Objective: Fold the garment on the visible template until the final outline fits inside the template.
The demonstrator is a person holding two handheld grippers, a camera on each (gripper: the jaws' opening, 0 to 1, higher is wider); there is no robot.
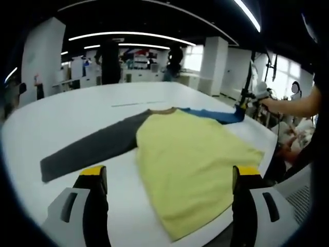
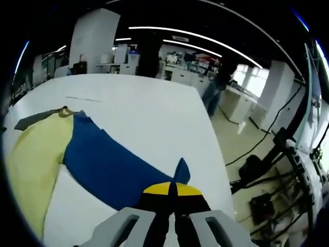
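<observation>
The garment point(image 1: 190, 164), a long-sleeved shirt with a yellow body, lay flat on the white table point(image 1: 77, 110), its grey sleeve point(image 1: 92, 149) stretched out to the left and its blue sleeve point(image 2: 110, 167) to the right. The right gripper point(image 2: 172, 193) was clenched on the cuff end of the blue sleeve near the table's right edge, its yellow-tipped jaws pressed together with a point of blue cloth standing up just beyond them. In the left gripper view that same gripper point(image 1: 240, 108) showed at the far right of the shirt, held by a person's hand point(image 1: 267, 102). The left gripper point(image 1: 169, 177) hovered released over the near hem, jaws wide apart and touching nothing. The step in hand looked to be the first sleeve fold, so the task was barely begun. The next move would likely call for carrying the cuff leftward over the yellow body and laying it flat without dragging the shirt. A faint line point(image 1: 139, 103) on the far table may be the template; I could not tell.
</observation>
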